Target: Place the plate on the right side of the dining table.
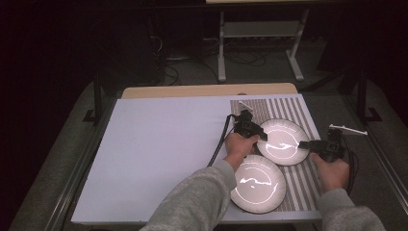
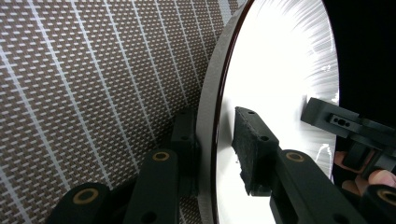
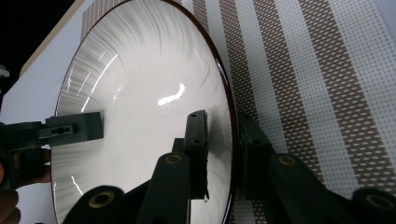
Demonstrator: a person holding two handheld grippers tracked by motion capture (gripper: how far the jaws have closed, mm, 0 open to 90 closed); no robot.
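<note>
two white plates sit on a striped mat (image 1: 298, 180) at the right side of the counter (image 1: 159, 154). the far plate (image 1: 284, 141) lies on the mat, and the near plate (image 1: 258, 183) sits just beside it, closer to the person. their rims look like they touch or almost touch.

the left tongs (image 1: 260, 136) are at the left edge of the far plate. in the left gripper view, the plate's rim (image 2: 208, 140) stands between the two black jaws, one jaw under the rim by the mat (image 2: 93, 93) and one jaw over the white inside. the inner pad looks a little away from the plate, so i cannot tell if these tongs squeeze it.

the right tongs (image 1: 305, 144) are at the right edge of the same plate. in the right gripper view, the rim (image 3: 232, 135) sits between the jaws, with a pad close on each side. they look clenched on the rim.

both hands are low by the plate, the left hand (image 1: 239, 147) beside the near plate and the right hand (image 1: 332, 173) over the edge of the mat.
</note>
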